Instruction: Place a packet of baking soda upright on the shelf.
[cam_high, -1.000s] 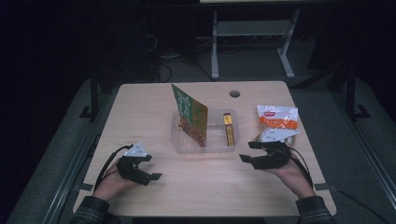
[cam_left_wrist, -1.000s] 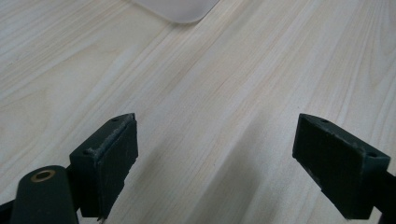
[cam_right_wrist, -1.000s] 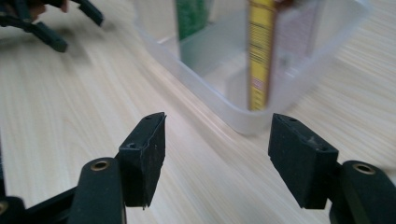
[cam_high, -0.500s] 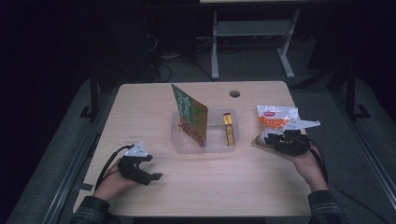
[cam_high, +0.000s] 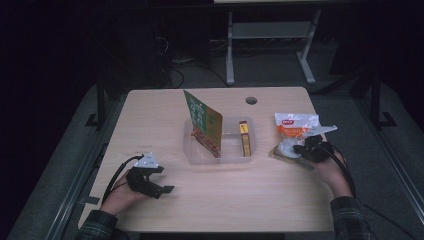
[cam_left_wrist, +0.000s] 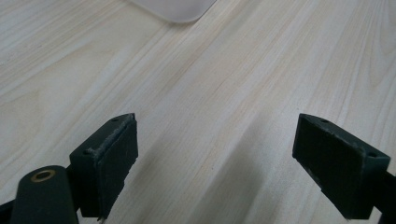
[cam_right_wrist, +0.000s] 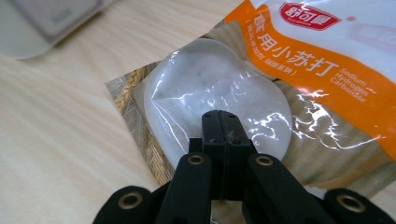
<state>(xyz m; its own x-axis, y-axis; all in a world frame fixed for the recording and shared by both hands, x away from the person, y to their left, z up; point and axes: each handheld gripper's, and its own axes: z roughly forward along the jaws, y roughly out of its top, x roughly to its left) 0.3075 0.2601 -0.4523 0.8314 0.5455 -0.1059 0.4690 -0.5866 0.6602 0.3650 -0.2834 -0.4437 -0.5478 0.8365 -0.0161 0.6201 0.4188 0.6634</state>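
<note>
A bag of baking soda (cam_high: 295, 129), white and orange with a clear window, lies flat at the table's right side. My right gripper (cam_high: 299, 148) sits at the bag's near end. In the right gripper view its jaws have just been closing. They now stand pressed together (cam_right_wrist: 219, 123) over the bag's clear window (cam_right_wrist: 210, 88), and I see nothing between the pads. My left gripper (cam_high: 164, 191) rests at the front left. Its jaws are wide apart (cam_left_wrist: 233, 158) above bare wood.
A clear plastic container (cam_high: 220, 161) stands mid-table, with a green packet (cam_high: 202, 122) leaning upright in it and a small yellow box (cam_high: 243, 137) lying in it. Its corner shows in the left gripper view (cam_left_wrist: 173, 9). A cable hole (cam_high: 251, 100) lies near the far edge.
My right hand moved from the table's front right up to the bag's near end, and its jaws went from apart to pressed together. The left hand stayed put.
</note>
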